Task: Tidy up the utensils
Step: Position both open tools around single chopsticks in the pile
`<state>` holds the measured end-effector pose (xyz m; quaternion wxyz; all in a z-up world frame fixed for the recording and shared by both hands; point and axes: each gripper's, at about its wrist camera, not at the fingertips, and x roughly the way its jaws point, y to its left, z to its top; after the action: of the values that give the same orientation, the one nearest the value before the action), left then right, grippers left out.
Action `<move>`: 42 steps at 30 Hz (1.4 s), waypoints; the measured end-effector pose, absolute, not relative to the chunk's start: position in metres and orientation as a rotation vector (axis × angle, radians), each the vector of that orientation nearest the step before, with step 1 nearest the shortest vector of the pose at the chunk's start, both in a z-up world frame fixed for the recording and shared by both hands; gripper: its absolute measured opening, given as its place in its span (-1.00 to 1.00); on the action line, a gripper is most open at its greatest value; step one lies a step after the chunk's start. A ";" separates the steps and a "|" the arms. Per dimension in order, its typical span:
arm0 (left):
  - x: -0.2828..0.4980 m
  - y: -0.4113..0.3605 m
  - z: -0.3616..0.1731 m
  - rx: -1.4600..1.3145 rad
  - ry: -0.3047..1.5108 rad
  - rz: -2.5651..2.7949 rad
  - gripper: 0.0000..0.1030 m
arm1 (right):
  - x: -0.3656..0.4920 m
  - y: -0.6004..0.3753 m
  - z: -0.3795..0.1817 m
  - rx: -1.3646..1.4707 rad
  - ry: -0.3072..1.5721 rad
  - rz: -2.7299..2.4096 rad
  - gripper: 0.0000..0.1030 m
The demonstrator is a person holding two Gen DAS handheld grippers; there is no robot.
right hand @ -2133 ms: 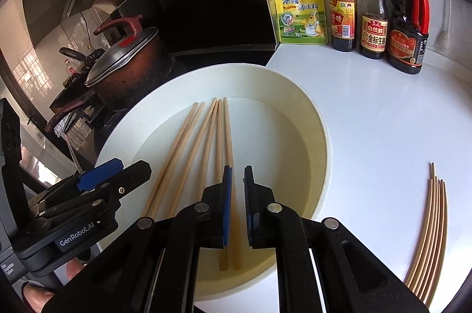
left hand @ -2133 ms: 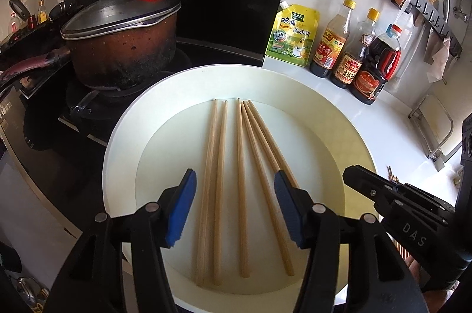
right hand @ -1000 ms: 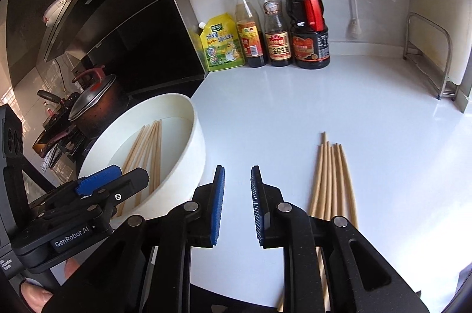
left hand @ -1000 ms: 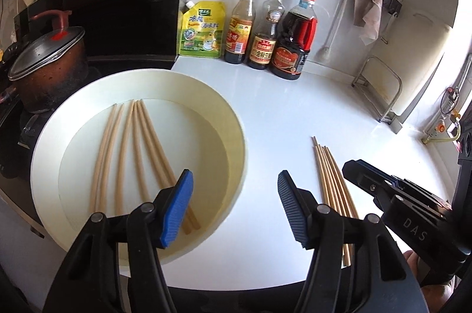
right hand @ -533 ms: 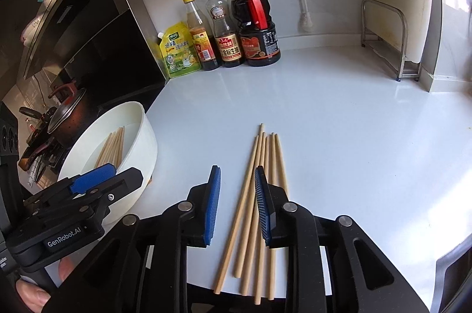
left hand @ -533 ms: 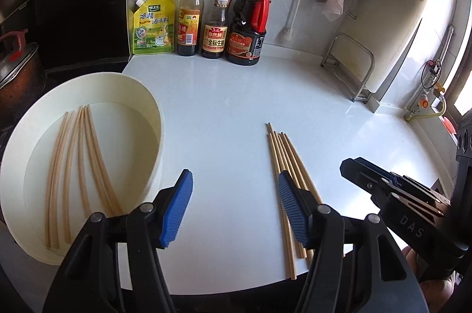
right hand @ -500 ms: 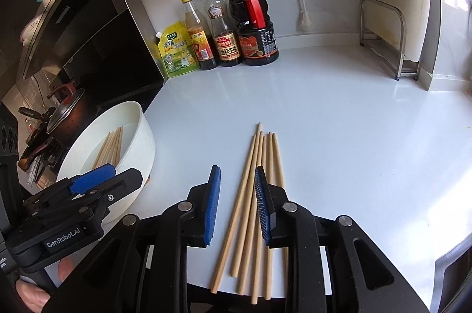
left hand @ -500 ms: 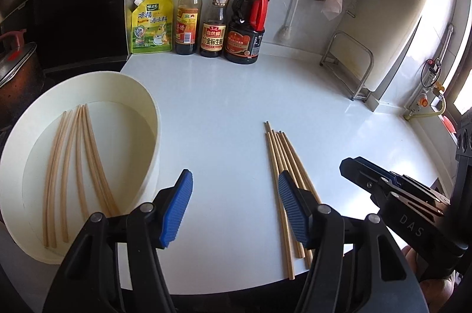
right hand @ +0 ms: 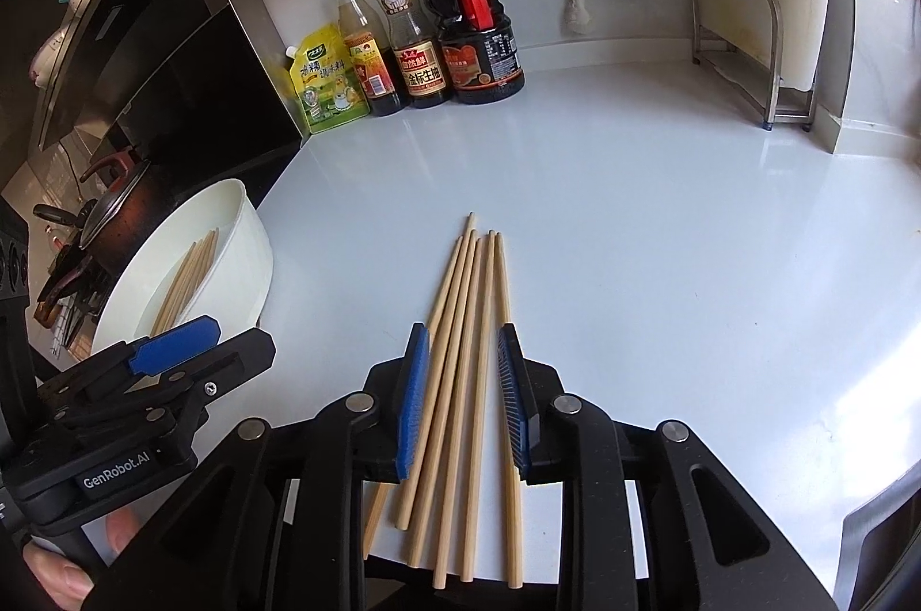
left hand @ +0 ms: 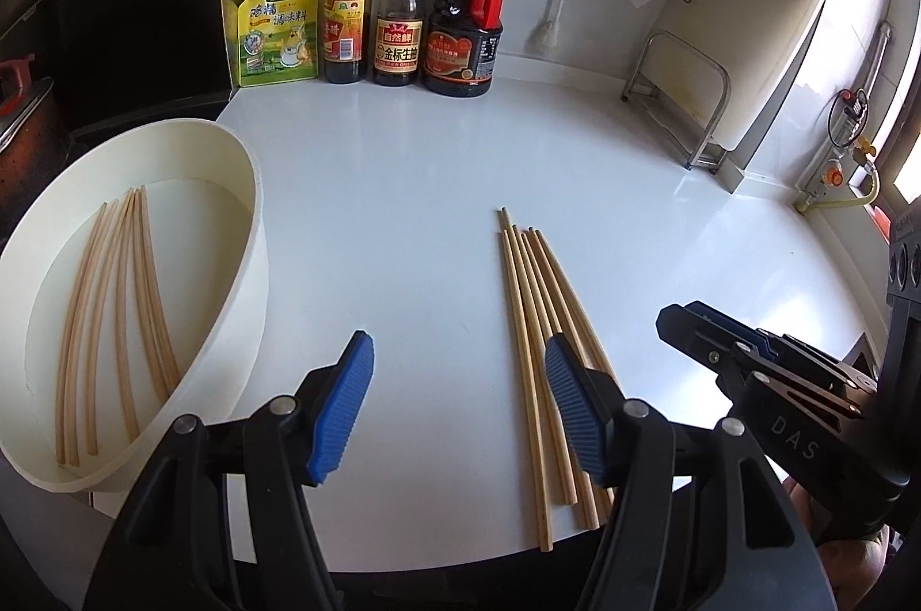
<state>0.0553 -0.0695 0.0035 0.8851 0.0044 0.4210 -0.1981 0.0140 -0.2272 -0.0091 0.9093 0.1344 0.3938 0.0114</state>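
Chopsticks on the tabletop, right tool lined up over them

Chopsticks [right hand: 460, 323], a loose fan of bare wooden sticks, lie flat on the white tabletop [right hand: 662, 237], tips pointing toward the bottles [right hand: 426, 41] at the back wall. A second batch of sticks [left hand: 115, 294] rests inside the white basin [left hand: 253, 277] off to the left, and that basin sits well apart from the tabletop bunch.

Right tool [right hand: 463, 398] hovers over the fan, and its jaws have just been opening: a narrow gap now, with several sticks framed between the blue pads, nothing pinched yet. Left tool [left hand: 455, 404] stands wide and empty, just beside the bunch, over bare tabletop.

These look light, stiff and smooth, so they will likely roll and splay rather than bend. Best bet seems a pinch across the shafts near the thicker near ends, squeezing the fan together first; a grip on the thin tips would probably let them scissor out.
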 end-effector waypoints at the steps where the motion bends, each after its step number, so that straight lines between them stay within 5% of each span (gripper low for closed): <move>1: 0.055 -0.071 0.002 0.010 0.880 -0.411 0.19 | 0.014 -0.229 -0.011 0.279 0.814 0.024 -0.54; 42: 0.062 -0.102 -0.062 0.070 1.006 -0.355 0.32 | 0.025 -0.248 -0.071 0.105 0.957 -0.066 -0.51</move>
<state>0.0625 -0.1022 -0.0619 0.8605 0.0332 0.4795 -0.1690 0.0250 -0.2479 -0.0709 0.8858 0.0503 0.4601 -0.0319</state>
